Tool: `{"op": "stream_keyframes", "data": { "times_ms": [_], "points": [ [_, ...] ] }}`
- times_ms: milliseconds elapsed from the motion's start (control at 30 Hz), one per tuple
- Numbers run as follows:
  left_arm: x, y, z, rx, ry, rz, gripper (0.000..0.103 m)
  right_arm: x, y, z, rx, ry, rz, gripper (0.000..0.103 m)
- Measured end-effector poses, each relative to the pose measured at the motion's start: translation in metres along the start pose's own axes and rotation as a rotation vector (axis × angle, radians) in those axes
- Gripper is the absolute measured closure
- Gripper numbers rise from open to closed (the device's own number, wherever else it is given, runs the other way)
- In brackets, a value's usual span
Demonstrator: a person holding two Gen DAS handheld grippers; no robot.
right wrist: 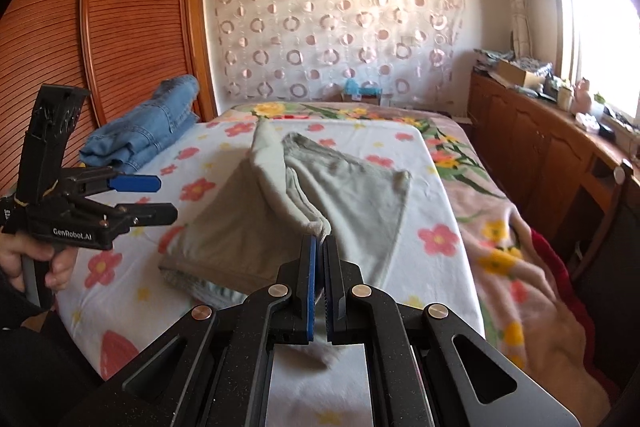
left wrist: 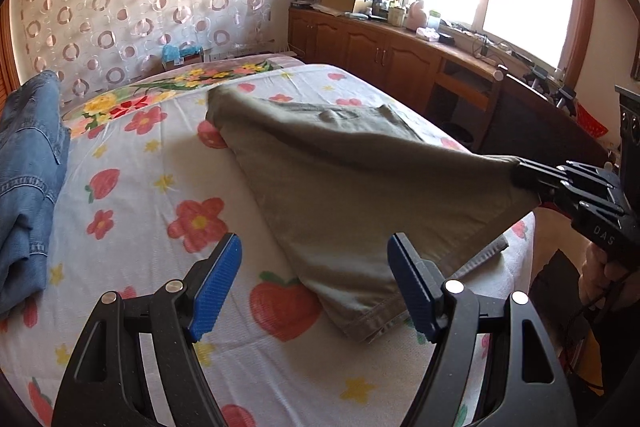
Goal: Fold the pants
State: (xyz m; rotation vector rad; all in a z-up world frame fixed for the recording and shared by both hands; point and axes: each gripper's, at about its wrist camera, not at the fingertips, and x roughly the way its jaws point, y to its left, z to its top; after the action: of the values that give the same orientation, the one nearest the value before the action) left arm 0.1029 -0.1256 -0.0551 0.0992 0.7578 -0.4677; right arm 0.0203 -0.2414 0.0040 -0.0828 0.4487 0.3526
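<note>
Pants (left wrist: 340, 167), olive-grey, lie on the flowered bed sheet (left wrist: 160, 163), one corner lifted off the bed toward 3 o'clock in the left wrist view. Right hand-held gripper (right wrist: 319, 241) is clamped tight on that corner, cloth pinched between its blue pads. Left hand-held gripper (left wrist: 316, 283) has jaws wide apart, nothing between them, hovering above the pants' near hem at 6 o'clock. Folded jeans (left wrist: 28, 163) sit at 9 o'clock on the bed.
</note>
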Motion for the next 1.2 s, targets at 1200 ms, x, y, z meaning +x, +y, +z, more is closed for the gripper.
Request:
{"op": "stream_keyframes", "data": {
  "times_ms": [1200],
  "points": [
    [-0.011,0.045,-0.009,-0.104,-0.037,0.082,0.027,0.077,-0.012,0.083,0.036,0.157,0.141,0.065]
  ]
}}
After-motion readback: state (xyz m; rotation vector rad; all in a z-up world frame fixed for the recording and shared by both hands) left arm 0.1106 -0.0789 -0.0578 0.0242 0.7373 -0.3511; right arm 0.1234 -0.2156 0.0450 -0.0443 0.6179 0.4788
